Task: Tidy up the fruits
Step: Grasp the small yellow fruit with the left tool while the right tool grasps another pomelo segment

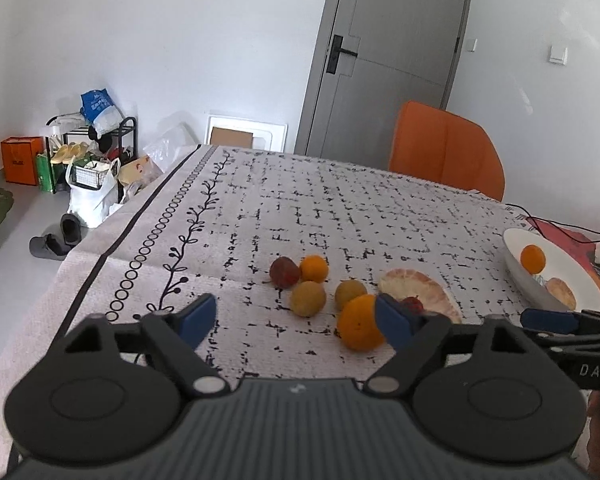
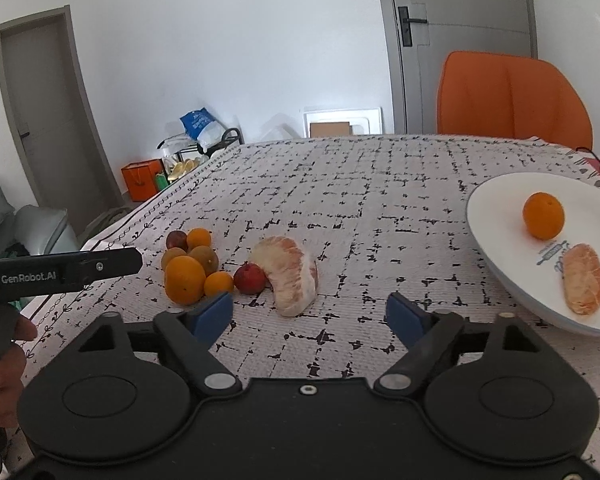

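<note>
A cluster of fruit lies on the patterned tablecloth (image 1: 340, 208): a large orange (image 1: 358, 322), two yellow-green fruits (image 1: 308, 298), a small orange (image 1: 314, 268), a dark red fruit (image 1: 284, 272) and a peeled pomelo segment (image 1: 416, 292). My left gripper (image 1: 296, 316) is open just short of the cluster, its right pad beside the large orange, nothing between the pads. My right gripper (image 2: 310, 312) is open in front of the pomelo segment (image 2: 288, 276) and a small red fruit (image 2: 250, 278), holding nothing. A white plate (image 2: 484, 208) on the right holds an orange (image 2: 543, 216) and a pomelo piece (image 2: 584, 280).
An orange chair (image 2: 512, 96) stands at the table's far side, before a grey door (image 1: 396, 52). The table's left edge (image 1: 112, 240) drops to a floor with bags, shoes and a rack. Black cables (image 1: 556, 224) and a red item lie behind the plate.
</note>
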Available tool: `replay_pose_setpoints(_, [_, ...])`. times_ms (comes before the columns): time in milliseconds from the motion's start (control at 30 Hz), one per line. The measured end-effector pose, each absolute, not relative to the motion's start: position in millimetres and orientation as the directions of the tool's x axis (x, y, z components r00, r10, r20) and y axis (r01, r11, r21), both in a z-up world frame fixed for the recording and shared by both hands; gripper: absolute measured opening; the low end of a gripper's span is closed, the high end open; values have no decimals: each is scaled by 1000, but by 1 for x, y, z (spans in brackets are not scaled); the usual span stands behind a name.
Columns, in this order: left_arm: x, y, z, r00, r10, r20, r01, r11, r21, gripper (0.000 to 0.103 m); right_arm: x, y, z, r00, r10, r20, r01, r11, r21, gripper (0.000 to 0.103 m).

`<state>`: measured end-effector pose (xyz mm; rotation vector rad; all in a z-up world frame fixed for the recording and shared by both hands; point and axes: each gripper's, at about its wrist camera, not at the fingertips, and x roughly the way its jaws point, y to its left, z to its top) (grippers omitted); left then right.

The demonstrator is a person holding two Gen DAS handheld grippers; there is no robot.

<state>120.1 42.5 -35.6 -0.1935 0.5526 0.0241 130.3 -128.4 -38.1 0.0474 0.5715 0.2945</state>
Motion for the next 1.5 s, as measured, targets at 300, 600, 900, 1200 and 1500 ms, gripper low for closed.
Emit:
replay_pose_setpoints(300, [138,46,-49,827,-41,-561,-70,982,-175,59,151,-121,-47,768,297,-567,-274,953,128,64])
replay_pose_setpoints(600, [154,47,-55,813,-61,-579,-56,982,-182,50,167,-113,-51,750,305,-586,-291,949,121,58])
replay_pose_setpoints(900, [167,45,-59,812,-87,-577,-32,981,-193,35,181,-107,-51,750,307,-586,-309,946,101,51])
replay_pose_setpoints(1200, [164,47,-56,811,-81,-580,-50,977,-207,23,186,-102,-52,755,311,-578,-327,942,79,50])
replay_pose_setpoints(1500, [153,51,-50,814,-58,-578,-73,977,-201,23,185,-100,-52,757,309,-575,-346,937,47,37])
